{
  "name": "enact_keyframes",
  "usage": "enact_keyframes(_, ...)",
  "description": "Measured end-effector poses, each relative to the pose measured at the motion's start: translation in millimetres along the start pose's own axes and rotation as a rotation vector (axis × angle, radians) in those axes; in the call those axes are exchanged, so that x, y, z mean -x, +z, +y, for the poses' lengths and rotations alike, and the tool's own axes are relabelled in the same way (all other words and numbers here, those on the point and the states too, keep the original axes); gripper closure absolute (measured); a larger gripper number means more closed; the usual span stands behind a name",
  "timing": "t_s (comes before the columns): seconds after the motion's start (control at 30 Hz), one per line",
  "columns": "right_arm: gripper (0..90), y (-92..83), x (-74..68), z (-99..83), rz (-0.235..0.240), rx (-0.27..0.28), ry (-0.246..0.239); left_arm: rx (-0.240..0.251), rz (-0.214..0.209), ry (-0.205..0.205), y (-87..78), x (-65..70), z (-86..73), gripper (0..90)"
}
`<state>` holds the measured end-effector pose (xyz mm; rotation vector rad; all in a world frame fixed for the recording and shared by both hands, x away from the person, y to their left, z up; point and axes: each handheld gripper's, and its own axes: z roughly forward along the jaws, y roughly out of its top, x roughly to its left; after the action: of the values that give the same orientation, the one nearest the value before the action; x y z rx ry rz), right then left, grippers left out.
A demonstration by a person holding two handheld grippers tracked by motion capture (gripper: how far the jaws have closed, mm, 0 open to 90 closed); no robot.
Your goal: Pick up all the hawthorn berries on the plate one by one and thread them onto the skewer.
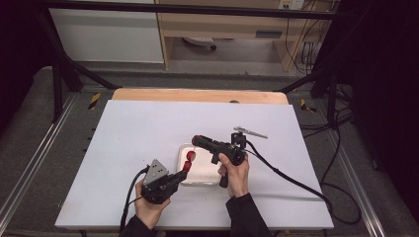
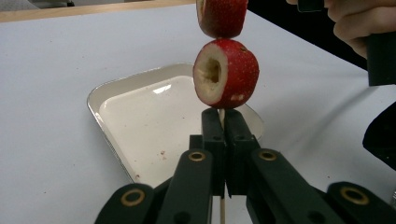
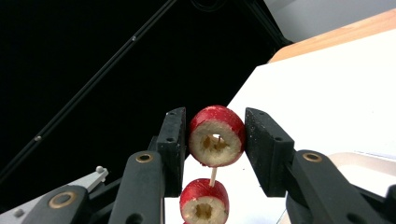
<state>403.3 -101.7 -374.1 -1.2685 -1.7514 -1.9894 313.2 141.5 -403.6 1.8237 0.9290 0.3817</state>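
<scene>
A thin wooden skewer (image 2: 222, 210) stands upright, and my left gripper (image 2: 222, 114) is shut on it. Just above those jaws a red cored fruit piece (image 2: 226, 72) is threaded on the stick, with another fruit piece (image 2: 222, 18) above it. In the right gripper view my right gripper (image 3: 216, 126) is shut on the topmost red fruit piece (image 3: 216, 136); the skewer (image 3: 213, 176) runs down from it to a lower piece (image 3: 204, 201). From the high view, the left gripper (image 1: 182, 174) and right gripper (image 1: 196, 140) meet over the white tray (image 1: 205, 180), the fruit (image 1: 190, 156) between them.
The shallow white tray (image 2: 107, 91) lies on a white table sheet (image 1: 133, 133) with a wooden edge at the back. Cables trail from both grippers towards the table's front and right. Dark frame bars stand beyond the table's left and right sides.
</scene>
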Motion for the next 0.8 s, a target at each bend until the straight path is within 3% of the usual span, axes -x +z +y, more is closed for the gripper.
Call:
enact_keyframes(0.2,60.7,-1.8,1.1,-5.9,0.006,0.021,0.029,0.012,0.014,-0.017,1.0,1.5,-3.3,88.8)
enact_keyframes(0.27,60.7,-2.3,1.4,-8.2,0.002,0.024,0.017,0.000,0.010,-0.030,3.9,0.7,-4.0,88.9)
enact_keyframes(0.3,60.8,-2.2,0.9,-9.2,0.009,0.022,0.018,0.012,-0.003,-0.028,5.1,1.4,-4.5,88.9)
enact_keyframes(0.33,60.8,-0.1,0.5,-11.0,0.009,-0.016,0.026,-0.006,0.003,-0.027,6.7,2.6,-3.2,88.9)
enact_keyframes(0.47,60.7,3.3,1.1,-16.0,0.003,-0.008,0.007,-0.013,0.004,-0.027,8.5,2.2,-3.8,88.8)
enact_keyframes(0.6,59.3,2.2,-1.7,-14.4,-0.026,0.030,-0.038,0.009,-0.002,-0.051,5.4,-3.3,-2.2,88.7)
enact_keyframes(0.63,54.2,1.6,-2.6,-14.0,-0.047,0.047,-0.061,0.010,0.006,-0.049,4.4,-3.3,-2.1,88.7)
enact_keyframes(0.67,43.1,0.8,-3.1,-12.7,-0.064,0.063,-0.078,0.014,0.003,-0.051,3.7,-3.7,-2.1,88.7)
enact_keyframes(0.8,27.3,-7.6,-6.4,-6.1,-0.125,0.065,-0.181,0.024,0.008,-0.050,1.3,-6.8,-2.1,88.7)
